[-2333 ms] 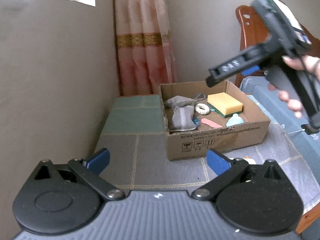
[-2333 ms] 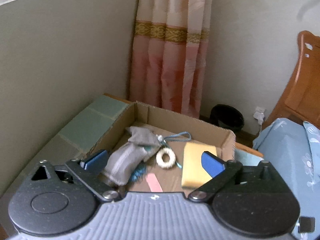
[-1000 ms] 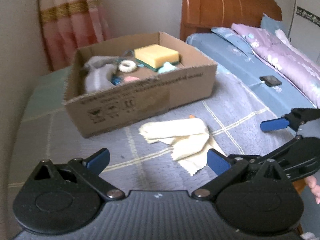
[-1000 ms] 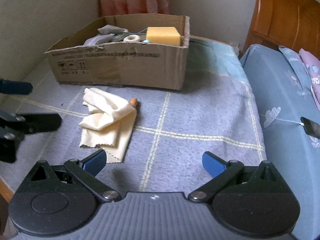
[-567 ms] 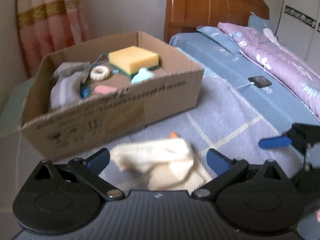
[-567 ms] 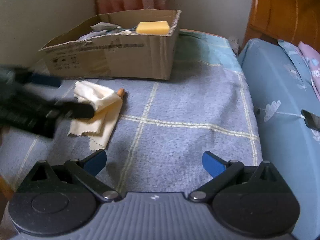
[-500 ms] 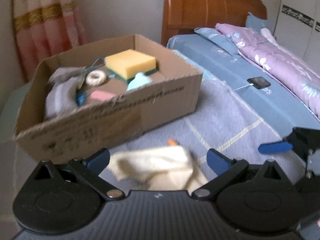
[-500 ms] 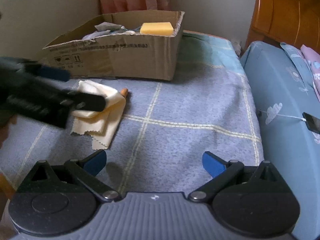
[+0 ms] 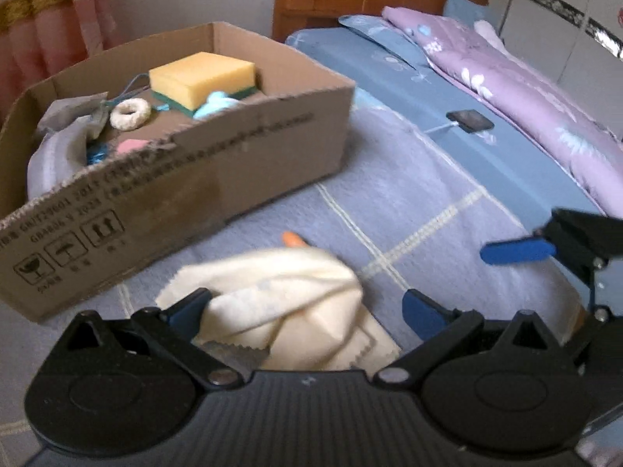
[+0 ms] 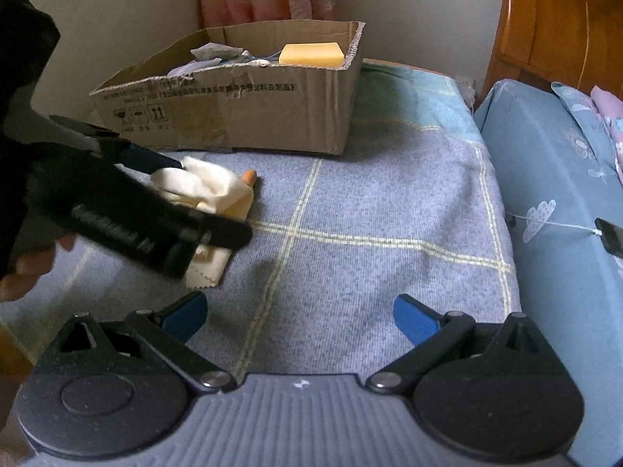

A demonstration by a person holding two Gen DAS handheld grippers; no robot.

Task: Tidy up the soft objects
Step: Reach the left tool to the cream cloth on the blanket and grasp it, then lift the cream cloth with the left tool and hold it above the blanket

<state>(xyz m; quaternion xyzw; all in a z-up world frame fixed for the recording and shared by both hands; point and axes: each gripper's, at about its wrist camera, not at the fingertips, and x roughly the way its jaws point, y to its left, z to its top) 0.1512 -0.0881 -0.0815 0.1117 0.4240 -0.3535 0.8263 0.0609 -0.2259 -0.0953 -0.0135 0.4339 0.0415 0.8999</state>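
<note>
The left gripper [image 9: 303, 311] has its jaws spread around the cream cloth [image 9: 280, 292], which lies bunched on the desk just before the cardboard box [image 9: 241, 163]. If it pinches only a loose fold, the cloth may unfurl and slip free. The right gripper [image 10: 300, 311] hangs with jaws open, empty.

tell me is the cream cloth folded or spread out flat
Neither: the cream cloth lies bunched in loose folds on the blue blanket, only its zigzag edge flat. The open left gripper straddles it.
</note>
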